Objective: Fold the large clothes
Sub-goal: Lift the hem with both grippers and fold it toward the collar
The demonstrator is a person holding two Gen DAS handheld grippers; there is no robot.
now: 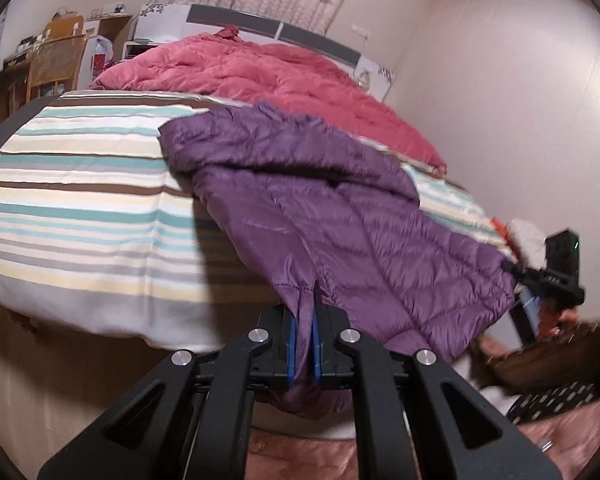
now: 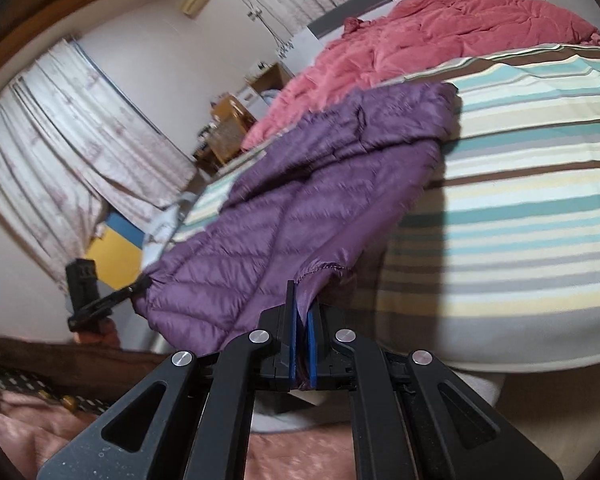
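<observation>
Purple jacket hem (image 1: 300,296) pinched between both fingers (image 1: 315,308)

**Purple jacket lifted at its near edge**

A purple quilted puffer jacket (image 1: 332,208) lay spread across the striped bed cover, its far end resting flat near the pink duvet. Its near hem was raised off the bed's edge, pinched at two corners, the fabric sagging between them.

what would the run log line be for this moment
left gripper: shut on purple jacket hem | right gripper: shut on jacket hem | jacket: near edge raised, far end on striped bed
</observation>
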